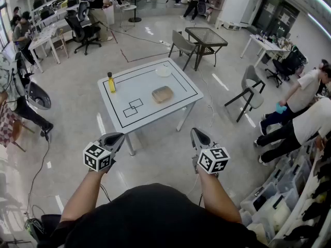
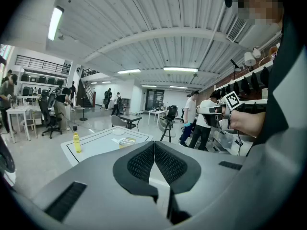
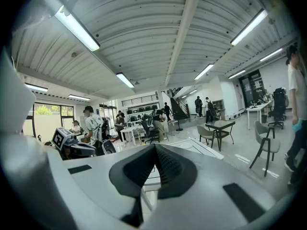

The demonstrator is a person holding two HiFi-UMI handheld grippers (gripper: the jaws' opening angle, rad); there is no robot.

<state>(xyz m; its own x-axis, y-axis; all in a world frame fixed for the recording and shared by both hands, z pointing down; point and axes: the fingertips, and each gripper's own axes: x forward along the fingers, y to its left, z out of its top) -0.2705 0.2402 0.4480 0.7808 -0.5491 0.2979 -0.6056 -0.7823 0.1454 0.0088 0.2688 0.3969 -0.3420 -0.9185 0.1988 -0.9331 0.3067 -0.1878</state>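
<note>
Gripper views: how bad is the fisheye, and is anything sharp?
Left gripper view: heavy barrel distortion, black corners; the shut left gripper looms soft, the table and yellow bottle are readable. Right gripper view: same warp, ceiling lights blown out, right gripper blurred. Head view: even light, floor glare, milder curve.

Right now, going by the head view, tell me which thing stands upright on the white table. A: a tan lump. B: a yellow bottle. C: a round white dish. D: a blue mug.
B: the yellow bottle stands upright near the left side of the white table in the head view, while the tan lump and the round white dish lie low and flat.
</note>
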